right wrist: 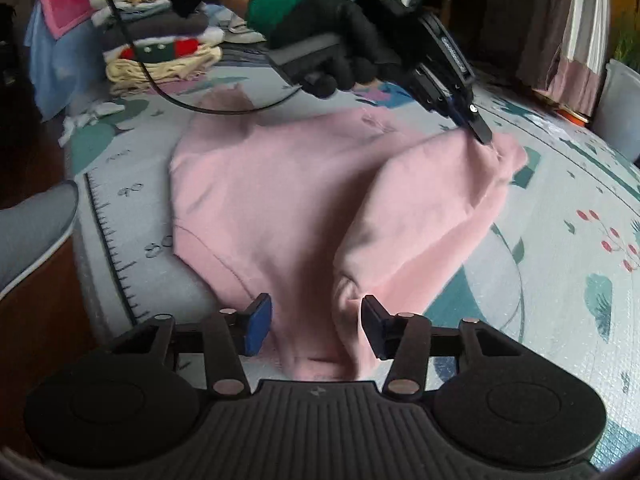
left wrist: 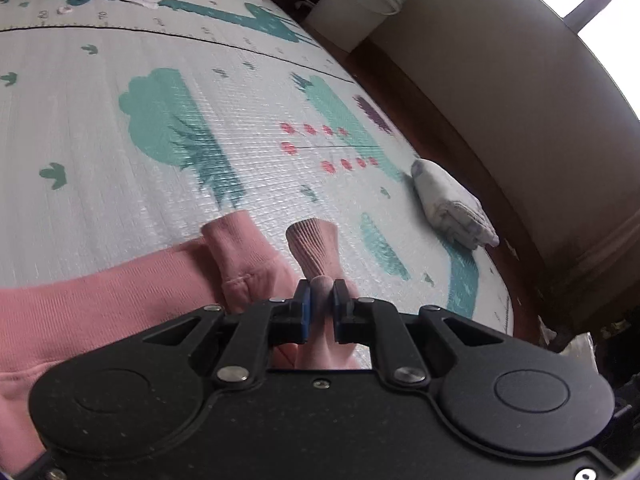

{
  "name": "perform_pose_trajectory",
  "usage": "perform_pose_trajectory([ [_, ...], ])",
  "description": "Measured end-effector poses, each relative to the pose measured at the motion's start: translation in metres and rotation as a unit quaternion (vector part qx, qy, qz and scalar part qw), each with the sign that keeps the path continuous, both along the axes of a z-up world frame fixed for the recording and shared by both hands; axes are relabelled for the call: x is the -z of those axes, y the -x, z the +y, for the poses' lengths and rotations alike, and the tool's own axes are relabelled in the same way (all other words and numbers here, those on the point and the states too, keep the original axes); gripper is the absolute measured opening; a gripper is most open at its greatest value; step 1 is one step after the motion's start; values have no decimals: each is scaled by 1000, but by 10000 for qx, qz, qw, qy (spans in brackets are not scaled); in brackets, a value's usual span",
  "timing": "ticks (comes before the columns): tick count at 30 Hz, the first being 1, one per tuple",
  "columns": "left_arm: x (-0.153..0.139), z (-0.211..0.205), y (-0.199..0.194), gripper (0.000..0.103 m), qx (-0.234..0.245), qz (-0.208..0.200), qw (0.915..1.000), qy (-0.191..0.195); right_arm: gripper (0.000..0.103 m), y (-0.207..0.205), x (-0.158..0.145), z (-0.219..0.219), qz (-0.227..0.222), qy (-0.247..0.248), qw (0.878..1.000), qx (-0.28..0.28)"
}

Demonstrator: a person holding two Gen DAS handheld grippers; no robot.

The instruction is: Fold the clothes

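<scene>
Left gripper (right wrist: 482, 134) pinching sweater cuff (left wrist: 310, 248), tilted downward

Everything I see sits around the play mat (left wrist: 100, 128), pale with teal trees and red berries printed on it. Off its far right corner stands a white bucket (left wrist: 356, 8). Along its right edge runs dark wooden floor (left wrist: 440, 120), then a beige wall (left wrist: 520, 80). On the mat's ruler-marked edge I see a grey cushion-like shape (right wrist: 32, 228). Beyond its far end hangs a striped curtain (right wrist: 576, 28).
</scene>
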State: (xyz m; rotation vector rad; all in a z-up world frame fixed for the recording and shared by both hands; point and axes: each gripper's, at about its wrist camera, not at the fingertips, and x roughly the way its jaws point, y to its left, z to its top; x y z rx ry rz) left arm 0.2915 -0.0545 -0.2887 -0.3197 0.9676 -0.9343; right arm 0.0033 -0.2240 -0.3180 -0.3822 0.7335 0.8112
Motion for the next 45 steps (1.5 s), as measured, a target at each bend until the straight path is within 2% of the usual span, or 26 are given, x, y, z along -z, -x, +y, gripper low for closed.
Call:
perform_pose_trajectory([
  [5,-3,1,-1,9,107,95,9997,189,57,-5,11,9,437,182,9985,-274],
  [8,-8,3,0,9,136,99,9989,436,57,-6,10,12,426,241,9983,-328],
  [12,0,5,-4,9,-58,184,9990,415,60,-7,12,6,640,-56,9979,-75],
  [14,9,2,-5,9,-98,213,9996,136,60,-9,12,2,764,-258,9967,71],
  [16,15,1,-6,9,-193,240,9995,17,61,-12,13,-4,920,-514,9941,241],
  [18,12,4,-8,9,-311,267,9989,205,61,-15,13,-11,1081,-774,9902,420],
  [21,10,9,-10,9,-478,310,9972,485,62,-14,14,-9,1050,-791,9904,432],
  [26,30,5,-6,9,-615,442,9971,-83,62,-14,15,-10,1109,-893,9885,507],
  [32,25,6,-8,9,-707,381,9968,-57,62,-14,15,-14,1173,-1016,9861,597],
  [36,32,-3,-7,9,-664,310,9955,-606,62,-15,15,-17,1211,-1093,9845,650],
  [38,28,-4,-6,27,-609,199,9951,-750,62,-15,15,-18,1231,-1132,9836,677],
  [39,23,-2,-6,45,-551,123,9959,-706,62,-15,15,-19,1232,-1146,9833,691],
  [43,-1,5,-2,46,-416,-370,9958,-732,62,-11,11,-21,1125,-1103,9850,701],
  [45,-14,-2,3,45,-25,-795,9938,-779,62,-8,8,-24,1016,-1054,9869,678],
])
